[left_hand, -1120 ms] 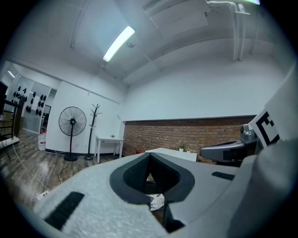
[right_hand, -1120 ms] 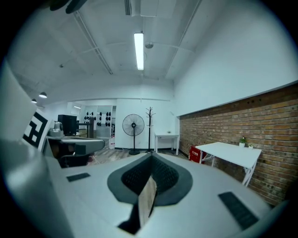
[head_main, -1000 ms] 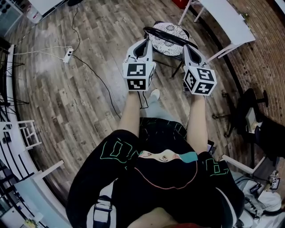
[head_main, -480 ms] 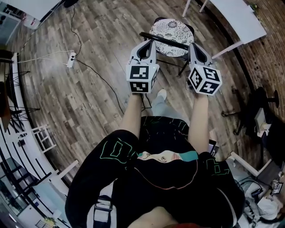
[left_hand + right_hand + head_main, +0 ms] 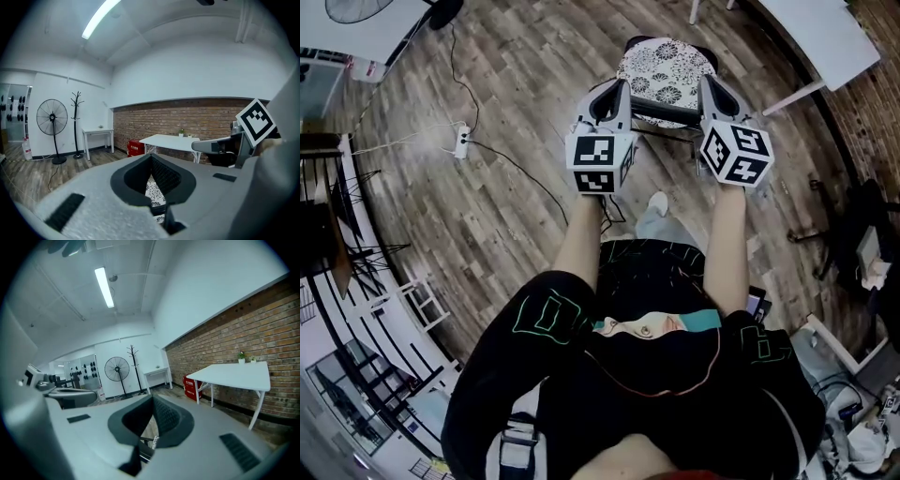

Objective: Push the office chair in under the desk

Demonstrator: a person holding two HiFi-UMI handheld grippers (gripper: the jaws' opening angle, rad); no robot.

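Wooden floorboards (image 5: 487, 216) lie under the office chair (image 5: 667, 67), which stands ahead of us with its patterned seat clear of the white desk (image 5: 811, 37) at the upper right, not yet under it. We hold the left gripper (image 5: 617, 89) and the right gripper (image 5: 710, 86) at either end of the chair's black backrest (image 5: 667, 115). Each gripper's jaws are pressed together with nothing pinched; whether the tips touch the backrest we cannot tell.
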